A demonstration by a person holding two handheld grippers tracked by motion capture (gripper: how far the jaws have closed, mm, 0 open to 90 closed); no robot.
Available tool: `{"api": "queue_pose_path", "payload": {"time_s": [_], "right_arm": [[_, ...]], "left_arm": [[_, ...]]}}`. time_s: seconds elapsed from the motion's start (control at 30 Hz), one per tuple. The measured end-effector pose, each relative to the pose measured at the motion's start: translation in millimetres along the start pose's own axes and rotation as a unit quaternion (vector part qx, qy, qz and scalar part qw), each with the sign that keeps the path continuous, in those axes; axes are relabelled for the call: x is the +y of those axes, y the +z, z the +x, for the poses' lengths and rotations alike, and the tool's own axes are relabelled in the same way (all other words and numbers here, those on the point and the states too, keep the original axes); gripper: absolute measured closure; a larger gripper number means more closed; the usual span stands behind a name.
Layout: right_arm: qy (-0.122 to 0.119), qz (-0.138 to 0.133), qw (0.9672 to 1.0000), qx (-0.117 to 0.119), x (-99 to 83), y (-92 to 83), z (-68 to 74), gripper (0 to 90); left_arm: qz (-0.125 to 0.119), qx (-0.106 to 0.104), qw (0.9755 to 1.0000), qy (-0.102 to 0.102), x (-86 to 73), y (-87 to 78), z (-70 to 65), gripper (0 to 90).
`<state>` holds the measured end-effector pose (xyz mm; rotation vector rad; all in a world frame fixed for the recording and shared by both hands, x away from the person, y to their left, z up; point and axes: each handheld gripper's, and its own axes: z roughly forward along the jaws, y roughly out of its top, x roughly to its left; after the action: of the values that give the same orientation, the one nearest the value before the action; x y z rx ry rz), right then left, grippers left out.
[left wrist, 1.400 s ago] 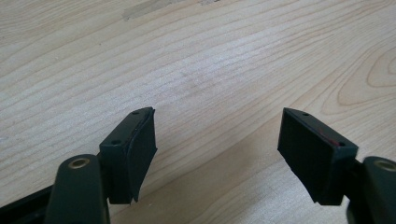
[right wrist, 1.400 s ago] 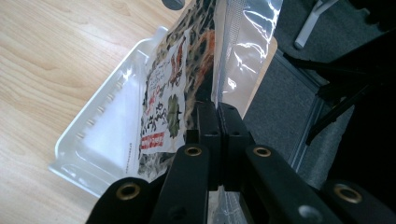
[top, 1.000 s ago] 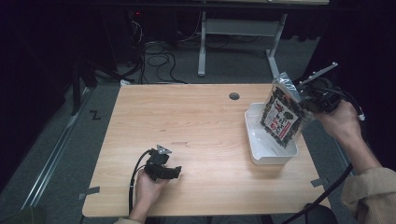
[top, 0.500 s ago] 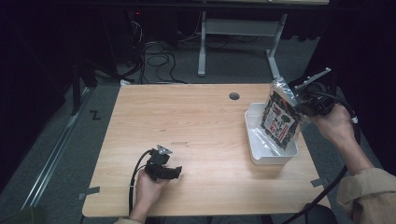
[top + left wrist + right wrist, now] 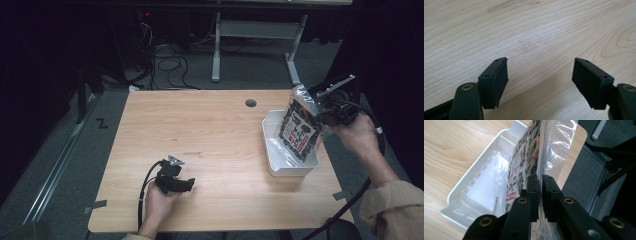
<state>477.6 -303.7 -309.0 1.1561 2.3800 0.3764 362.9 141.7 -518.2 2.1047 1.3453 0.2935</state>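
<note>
Holding a printed snack bag [image 5: 300, 131] by its edge, the right gripper [image 5: 325, 112] hangs above the right side of the wooden bench [image 5: 210, 130], near the far right corner. The bag is dark with busy printing on the front and a shiny clear back. It stands tilted, its lower end down inside a white plastic tray [image 5: 272, 150] that sits along the right edge of the bench. In the right gripper view the two black fingers [image 5: 533, 192] sit almost together with the bag's sealed edge [image 5: 541, 157] running between them; they have just been easing apart a little, and the bag remains between them, the gap beside the film too narrow to judge. The person's right hand [image 5: 357, 135] grips the tool from the right, its cable trailing off the bench.

The left gripper [image 5: 175, 180] rests near the front edge of the bench, left of middle, held by the left hand [image 5: 157, 202]. In the left gripper view its fingers [image 5: 499, 77] stand wide apart over bare wood, with nothing between them.
</note>
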Motion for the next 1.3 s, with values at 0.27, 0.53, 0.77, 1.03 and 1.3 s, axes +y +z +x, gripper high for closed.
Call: {"api": "queue_pose_path", "payload": {"time_s": [0.27,0.53,0.77,1.03,1.3], "right_arm": [[-0.005,0.007,0.9998,-0.018,-1.5,5.9,1.0,79.5],[0.012,-0.012,0.9996,-0.021,-3.6,1.9,-5.1,60.6],[0.024,-0.017,0.9992,-0.027,-6.0,1.1,-9.1,53.4],[0.04,-0.017,0.9985,-0.032,-9.4,0.1,-14.4,50.8],[0.042,-0.028,0.9982,-0.033,-10.3,-3.1,-14.7,49.9]], "left_arm": [[-0.002,0.002,1.0,-0.001,-0.2,-0.8,0.3,29.4],[-0.002,0.001,1.0,0.0,-0.1,-0.8,-0.1,30.5],[-0.001,0.001,1.0,0.0,-0.2,-0.6,0.1,30.5],[-0.001,0.002,1.0,0.0,-0.2,-0.3,0.3,30.4],[0.0,0.001,1.0,0.0,-0.2,0.2,-0.2,30.4]]}}
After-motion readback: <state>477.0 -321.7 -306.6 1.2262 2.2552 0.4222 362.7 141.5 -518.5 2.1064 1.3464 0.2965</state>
